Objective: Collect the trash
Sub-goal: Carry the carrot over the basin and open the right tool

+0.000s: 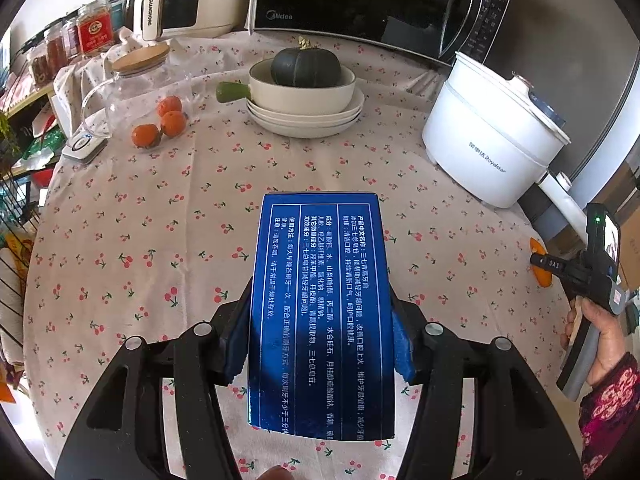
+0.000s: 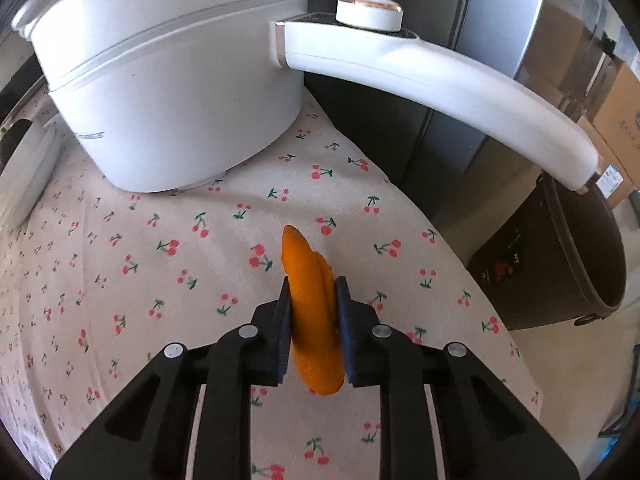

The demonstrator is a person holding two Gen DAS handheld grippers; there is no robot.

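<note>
My left gripper (image 1: pixel 318 336) is shut on a blue toothpaste box (image 1: pixel 320 300) with white print, held above the cherry-print tablecloth (image 1: pixel 160 220). In the right wrist view my right gripper (image 2: pixel 313 304) is shut on a folded piece of orange peel (image 2: pixel 310 300), which stands on edge near the table's right rim. The left wrist view shows the right gripper (image 1: pixel 540 262) at the far right, held by a hand (image 1: pixel 600 340), with the orange peel (image 1: pixel 541 276) at its tip.
A white electric pot (image 1: pixel 492 136) with a long handle (image 2: pixel 440 80) stands close behind the peel. A dark bin (image 2: pixel 576 256) sits on the floor beside the table. Stacked bowls holding a dark squash (image 1: pixel 306 68), three oranges (image 1: pixel 172 122), a glass jug (image 1: pixel 132 84), a microwave (image 1: pixel 360 0).
</note>
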